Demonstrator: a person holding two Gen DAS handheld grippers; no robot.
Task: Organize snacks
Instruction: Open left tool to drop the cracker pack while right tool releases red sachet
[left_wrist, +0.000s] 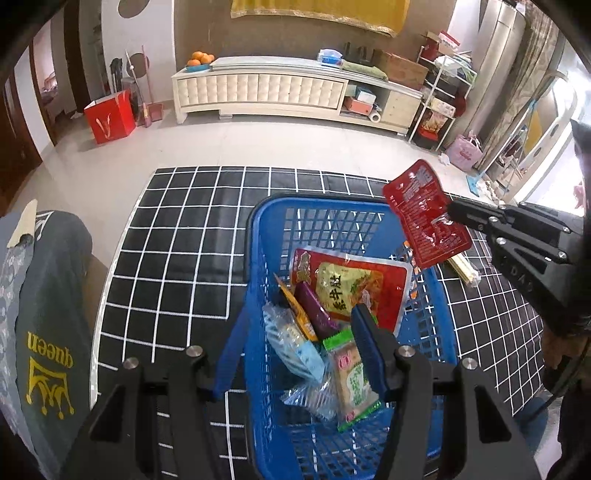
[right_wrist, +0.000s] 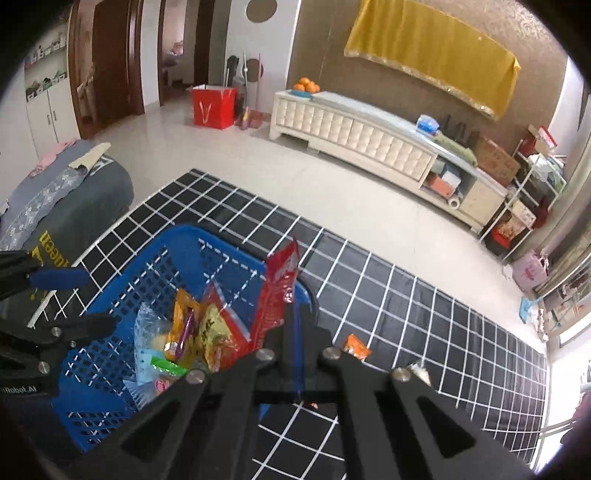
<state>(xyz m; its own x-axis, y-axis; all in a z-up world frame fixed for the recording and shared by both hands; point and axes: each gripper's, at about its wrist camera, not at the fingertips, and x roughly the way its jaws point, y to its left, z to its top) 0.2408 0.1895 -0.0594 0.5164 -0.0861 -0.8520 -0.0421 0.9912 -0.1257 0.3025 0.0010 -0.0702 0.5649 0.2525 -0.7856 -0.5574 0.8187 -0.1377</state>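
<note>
A blue plastic basket (left_wrist: 266, 229) stands on the black table with a white grid (left_wrist: 177, 251). It holds a large red and yellow snack packet (left_wrist: 351, 284), a purple packet (left_wrist: 314, 310), a green-edged packet (left_wrist: 354, 380) and a clear bag (left_wrist: 295, 343). My left gripper (left_wrist: 300, 306) is open and straddles the basket's left wall, one blue finger (left_wrist: 229, 350) outside and one inside. My right gripper (left_wrist: 452, 214) is shut on a flat red snack packet (left_wrist: 424, 214), held in the air over the basket's far right corner. The right wrist view shows that red packet (right_wrist: 277, 288) edge-on above the basket (right_wrist: 122, 295).
A small orange packet (right_wrist: 356, 347) and a pale wrapped stick pack (left_wrist: 463, 267) lie on the table right of the basket. A grey cushion with yellow lettering (left_wrist: 48, 314) sits at the table's left edge. Beyond are tiled floor, a red bag (left_wrist: 110, 114) and a white cabinet (left_wrist: 295, 88).
</note>
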